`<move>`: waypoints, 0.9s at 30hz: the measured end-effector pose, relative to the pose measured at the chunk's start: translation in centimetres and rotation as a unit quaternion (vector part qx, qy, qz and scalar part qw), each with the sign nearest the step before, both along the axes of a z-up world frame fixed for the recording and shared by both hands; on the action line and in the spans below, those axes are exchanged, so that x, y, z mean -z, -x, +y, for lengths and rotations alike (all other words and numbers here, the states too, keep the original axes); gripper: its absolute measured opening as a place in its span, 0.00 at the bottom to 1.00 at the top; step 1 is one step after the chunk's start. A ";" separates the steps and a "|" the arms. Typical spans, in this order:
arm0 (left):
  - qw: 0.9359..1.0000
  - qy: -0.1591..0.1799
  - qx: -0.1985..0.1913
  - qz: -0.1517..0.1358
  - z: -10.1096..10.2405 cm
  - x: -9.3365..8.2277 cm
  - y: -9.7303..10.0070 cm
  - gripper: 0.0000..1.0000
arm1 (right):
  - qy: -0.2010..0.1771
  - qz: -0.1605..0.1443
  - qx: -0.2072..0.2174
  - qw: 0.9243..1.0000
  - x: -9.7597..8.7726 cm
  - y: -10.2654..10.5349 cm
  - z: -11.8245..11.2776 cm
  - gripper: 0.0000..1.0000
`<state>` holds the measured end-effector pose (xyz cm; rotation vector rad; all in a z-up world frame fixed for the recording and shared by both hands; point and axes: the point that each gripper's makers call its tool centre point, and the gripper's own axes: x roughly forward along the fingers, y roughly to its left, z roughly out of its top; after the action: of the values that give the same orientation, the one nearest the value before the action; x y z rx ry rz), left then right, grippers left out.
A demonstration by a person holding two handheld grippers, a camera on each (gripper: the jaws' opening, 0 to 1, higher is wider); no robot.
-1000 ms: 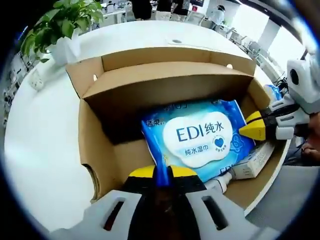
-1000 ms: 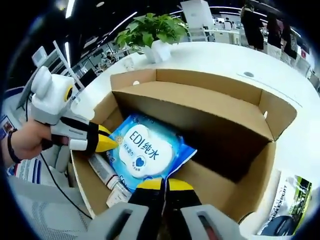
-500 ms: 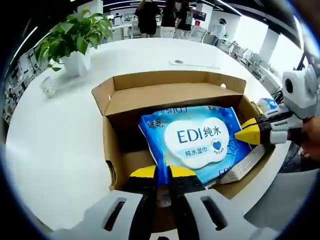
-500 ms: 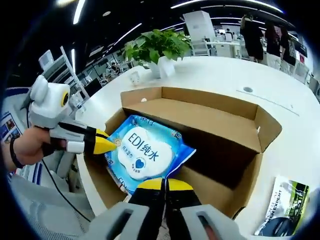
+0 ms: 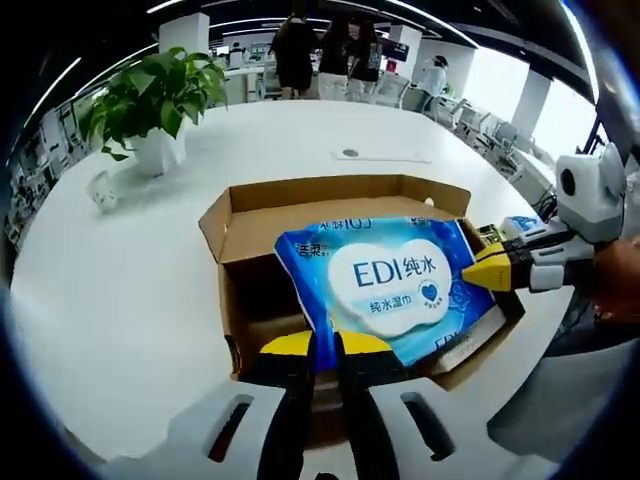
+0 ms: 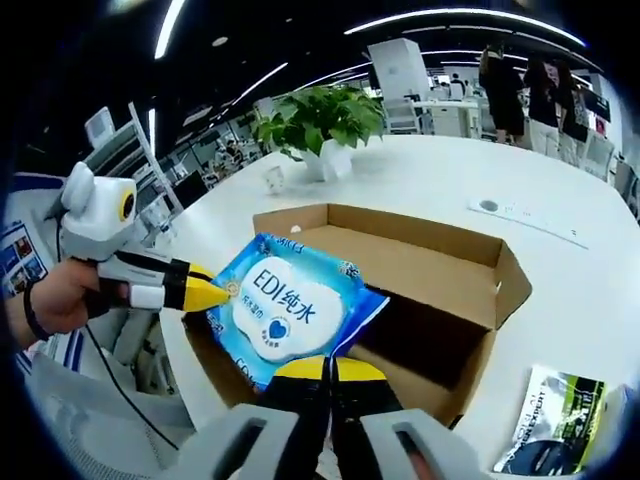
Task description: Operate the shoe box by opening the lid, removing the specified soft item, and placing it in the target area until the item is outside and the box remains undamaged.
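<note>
Both hand-held grippers, left [image 5: 322, 350] and right [image 6: 325, 372], pinched shut on wipes pack [image 5: 392, 283] edges above box [image 5: 250, 235]. Risk: slippery film slips, pack drops back, dents cardboard.

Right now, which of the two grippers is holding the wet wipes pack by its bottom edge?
The left gripper: its jaws clamp the bottom edge of the blue wet wipes pack. The right gripper pinches the pack's side edge instead.
</note>
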<state>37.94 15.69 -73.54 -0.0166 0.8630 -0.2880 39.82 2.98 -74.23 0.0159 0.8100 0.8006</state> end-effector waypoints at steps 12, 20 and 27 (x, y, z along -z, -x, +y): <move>0.999 0.003 0.035 -0.020 -3.3 -2.5 -0.8 0.06 | -0.002 -0.013 0.019 1.000 -1.5 -0.3 -3.3 0.00; 0.996 0.007 0.077 -0.039 -7.5 -4.4 -1.9 0.05 | -0.006 -0.023 0.050 0.998 -3.1 -0.1 -7.5 0.00; 0.992 0.011 0.117 -0.045 -12.1 -5.2 -2.4 0.05 | -0.003 -0.020 0.089 0.996 -3.5 0.4 -12.1 0.00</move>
<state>40.38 3.62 -68.34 0.0773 0.7718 -0.5150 39.42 -9.14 -70.72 0.0763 0.7562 0.6330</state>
